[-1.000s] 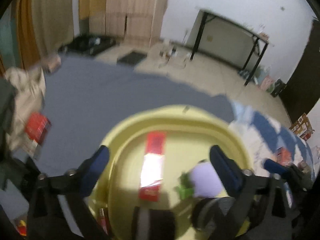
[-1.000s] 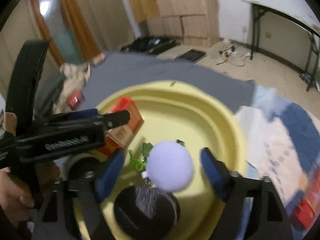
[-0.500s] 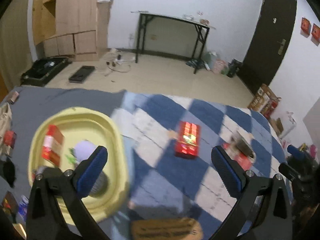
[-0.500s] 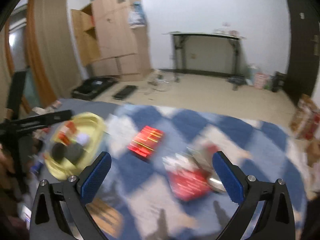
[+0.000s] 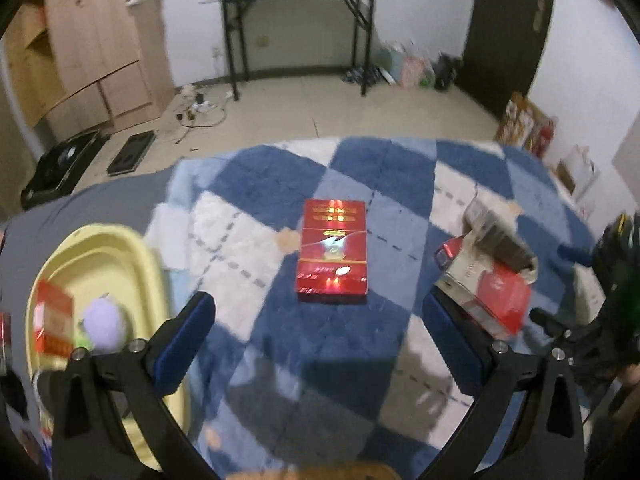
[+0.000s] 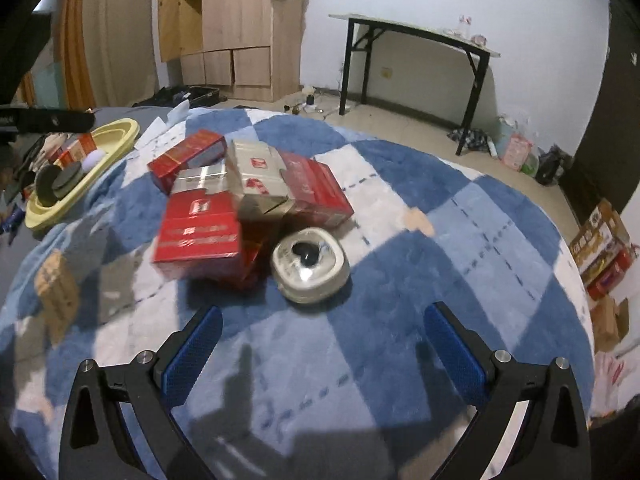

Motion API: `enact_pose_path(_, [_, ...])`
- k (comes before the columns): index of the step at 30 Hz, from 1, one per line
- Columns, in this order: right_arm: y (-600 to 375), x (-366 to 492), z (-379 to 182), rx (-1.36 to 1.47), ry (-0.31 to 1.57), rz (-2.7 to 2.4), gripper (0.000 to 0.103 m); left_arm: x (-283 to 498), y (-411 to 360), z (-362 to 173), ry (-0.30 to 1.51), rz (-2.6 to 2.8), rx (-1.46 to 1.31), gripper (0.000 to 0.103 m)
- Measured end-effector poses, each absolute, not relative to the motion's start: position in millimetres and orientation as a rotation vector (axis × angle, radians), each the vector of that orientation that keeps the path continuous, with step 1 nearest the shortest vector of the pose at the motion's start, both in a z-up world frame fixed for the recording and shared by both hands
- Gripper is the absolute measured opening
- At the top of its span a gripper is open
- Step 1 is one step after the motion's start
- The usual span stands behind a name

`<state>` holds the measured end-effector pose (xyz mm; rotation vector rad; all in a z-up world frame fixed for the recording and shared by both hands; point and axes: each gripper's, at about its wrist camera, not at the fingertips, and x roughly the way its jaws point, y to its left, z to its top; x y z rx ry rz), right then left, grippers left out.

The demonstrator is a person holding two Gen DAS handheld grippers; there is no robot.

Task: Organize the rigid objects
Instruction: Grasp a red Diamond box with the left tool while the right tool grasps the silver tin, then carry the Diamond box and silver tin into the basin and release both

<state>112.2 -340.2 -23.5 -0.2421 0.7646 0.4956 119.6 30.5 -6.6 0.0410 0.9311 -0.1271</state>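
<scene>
My left gripper [image 5: 320, 344] is open and empty above the blue-and-white checked rug [image 5: 256, 208]. A flat red box [image 5: 332, 252] lies on the rug just ahead of it. My right gripper [image 6: 320, 348] is open and empty. Ahead of it lies a round glass ashtray [image 6: 310, 266] beside a pile of red and grey boxes [image 6: 240, 196]. The yellow basin [image 5: 132, 260] at the left holds a red box [image 5: 54, 320] and a lilac ball [image 5: 104, 324]. It also shows far left in the right wrist view [image 6: 120, 130].
More red and grey boxes [image 5: 486, 276] lie right of the left gripper. A brown wooden block [image 6: 60, 292] lies on the rug's left. A black table [image 6: 416, 64], wooden cabinets [image 6: 236, 24] and cartons [image 6: 604, 248] stand on the floor beyond.
Both grippers have swung away from the yellow basin to the right, over the rug. The left now faces the flat red box, the right faces the ashtray and box pile.
</scene>
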Motion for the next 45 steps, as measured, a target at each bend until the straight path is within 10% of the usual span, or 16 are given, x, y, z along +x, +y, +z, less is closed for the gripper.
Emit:
enact_pose_path(11, [-320.0,171.3,-70.4,-0.227,0.720,0.575,0.097,189.2,13.8,-69.3,0.983,-0.176,-0.018,0.095])
enact_pose_path(17, [-329.0,175.2,-73.9,-0.161,0.727,0.648,0.069,188.4,9.9,-72.6,0.959,-0.172,-0.026,0.057])
enact_pose_path(23, [-307.7,169.5,-82.7,-0.283,0.753,0.673,0.069,182.6,7.1,-68.6,0.974,-0.191,-0.009,0.057])
enact_pose_path(26, [-302.1,168.2,-82.9,-0.328,0.731,0.656,0.049,171.4,6.2,-64.4,0.965,-0.182,0.001,0.057])
enact_pose_path(45, [-318.0,83.9,39.5,-0.254,0.583,0.587,0.049,30.0,114.6,77.6,0.812,-0.072,-0.041,0.057])
